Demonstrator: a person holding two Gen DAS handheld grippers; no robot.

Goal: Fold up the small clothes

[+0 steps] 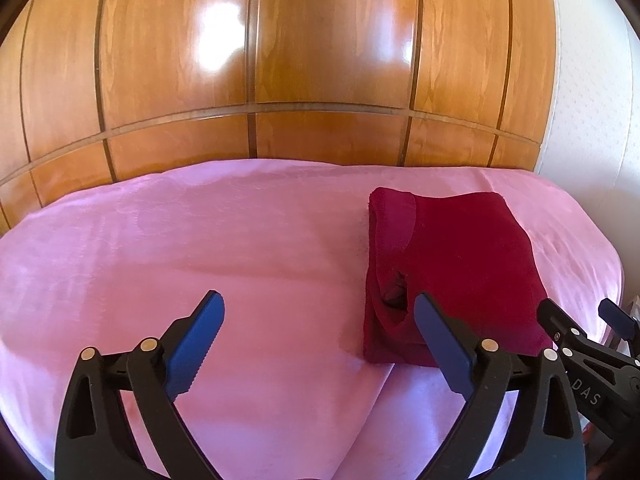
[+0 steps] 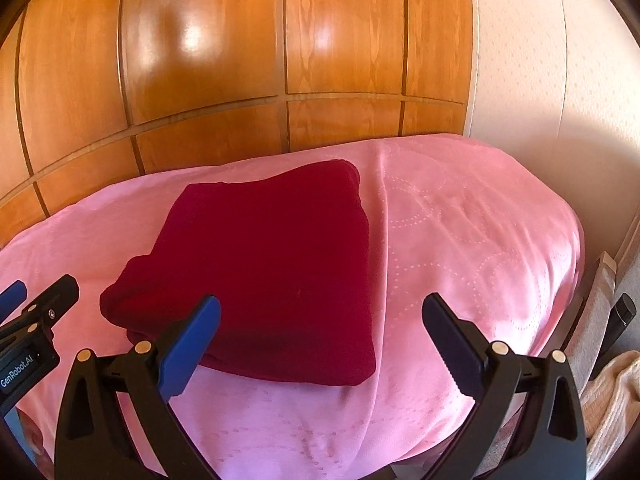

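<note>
A dark red garment [image 1: 460, 264] lies folded into a thick rectangle on the pink blanket [image 1: 200, 248]. My left gripper [image 1: 320, 304] hangs open just short of its near left corner, and nothing sits between the blue pads. Its right finger [image 1: 440, 340] overlaps the garment's left edge in the view. Seen from the right wrist, the same garment [image 2: 272, 264] fills the middle left. My right gripper [image 2: 320, 312] stands open over its near right corner, holding nothing. Each gripper shows at the edge of the other's view.
A glossy wooden wardrobe [image 1: 256, 60] runs along the far side of the bed. A pale wall [image 2: 528, 60] stands to the right. Past the bed's right edge lie a cream knitted cloth [image 2: 612, 396] and a dark handle [image 2: 622, 312]. Bare blanket spreads left of the garment.
</note>
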